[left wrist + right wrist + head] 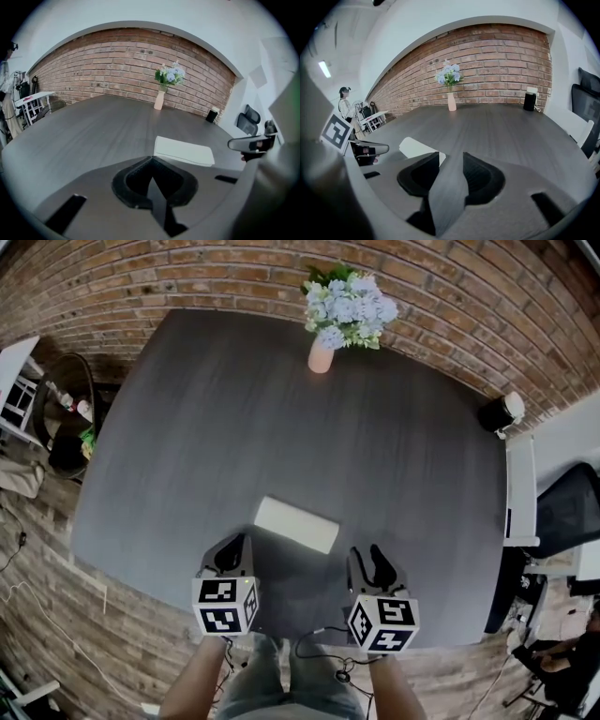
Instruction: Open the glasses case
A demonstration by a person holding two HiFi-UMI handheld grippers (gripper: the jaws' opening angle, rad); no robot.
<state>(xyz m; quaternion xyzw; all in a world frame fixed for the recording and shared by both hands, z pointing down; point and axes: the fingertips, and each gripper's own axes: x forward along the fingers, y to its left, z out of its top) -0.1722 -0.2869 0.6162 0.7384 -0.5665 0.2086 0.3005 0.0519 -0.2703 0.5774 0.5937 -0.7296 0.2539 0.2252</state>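
White glasses case (pixel 296 524) lay closed on counter (pixel 216 427). Left gripper (pixel 232 552) sat at case's 7 o'clock, clenched, empty. Right gripper (pixel 373 566) sat at 5 o'clock, released, empty.

White rect. glasses case (pixel 296 524), lid shut, flat on dark table (pixel 281 409), slightly skewed, nr front edge

Soft, even indoor light covers the dark table (pixel 187 427), leaving only faint shadows; a ceiling lamp (pixel 322 69) glows in the right gripper view. Fisheye distortion bows the brick wall (pixel 117 61), corners vignette black, and the nearest foreground blurs in all three views.
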